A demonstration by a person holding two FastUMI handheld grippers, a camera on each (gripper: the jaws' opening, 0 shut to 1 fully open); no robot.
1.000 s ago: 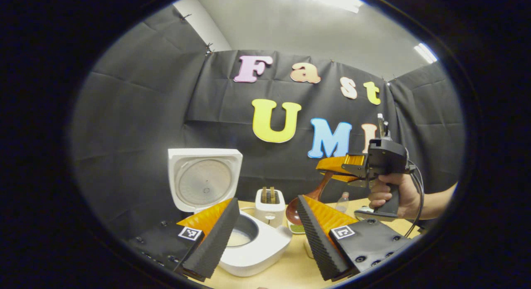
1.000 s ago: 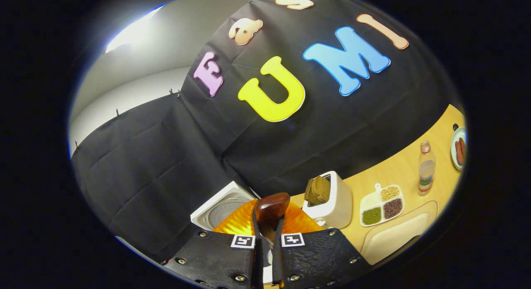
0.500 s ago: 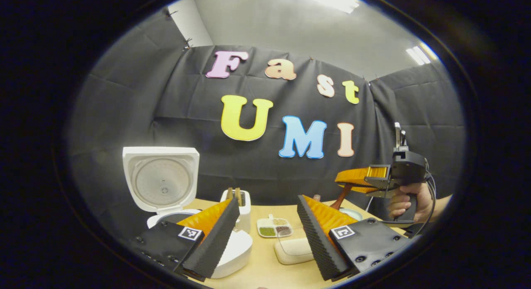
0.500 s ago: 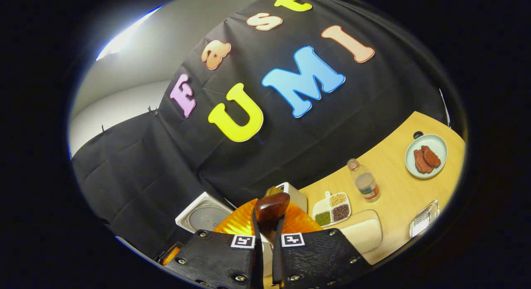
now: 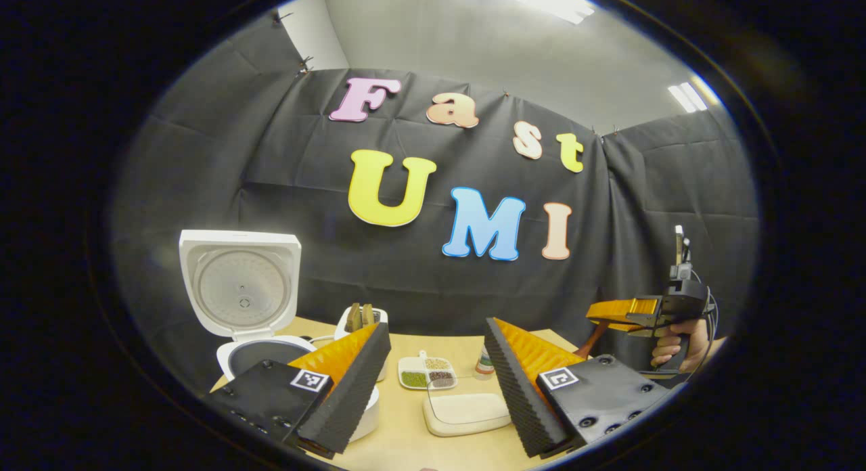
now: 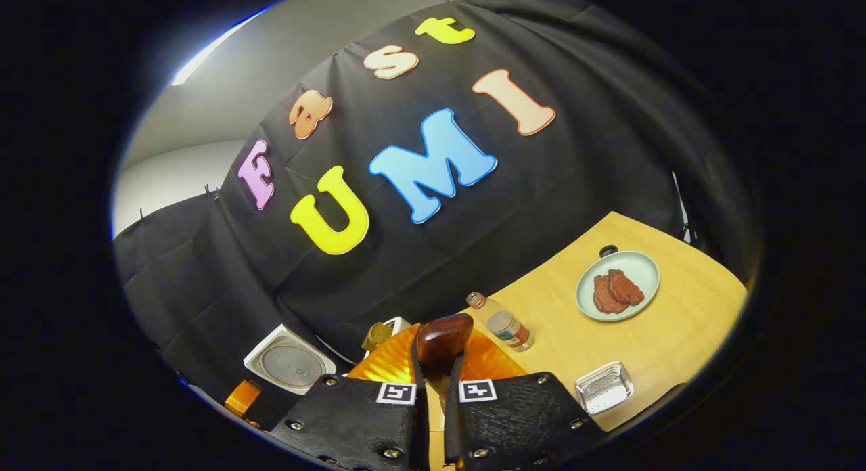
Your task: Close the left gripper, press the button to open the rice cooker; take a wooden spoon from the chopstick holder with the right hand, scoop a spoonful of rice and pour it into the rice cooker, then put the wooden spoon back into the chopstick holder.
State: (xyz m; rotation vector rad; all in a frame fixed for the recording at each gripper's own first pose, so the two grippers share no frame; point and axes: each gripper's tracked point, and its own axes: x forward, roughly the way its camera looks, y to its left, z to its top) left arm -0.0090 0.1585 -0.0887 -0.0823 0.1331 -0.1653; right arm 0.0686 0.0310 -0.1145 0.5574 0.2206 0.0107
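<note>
Wooden and dark brown, the wooden spoon is sitting pinched between the two fingers of the right gripper, its rounded end poking out above them in the right gripper view; in the left gripper view the same gripper is hanging well off to the right above the table's edge, a hand wrapping its grip, and a reddish stem of the spoon is slanting down beneath it; the rice cooker is standing at the left end of the table, its white lid standing upright and open, the dark pot mouth showing below; the left gripper is hovering in front with its fingers spread wide and gripping nothing, its left finger overlapping the cooker's base; just right of the cooker a toaster with bread slices is standing, then a small divided dish of grains and a bottle; a pale shallow tray is lying nearer, between the fingers; in the right gripper view a green plate bearing reddish-brown pieces is resting farther along the table, with a clear square container near its front edge; whether the spoon's bowl is carrying rice I cannot tell.
</note>
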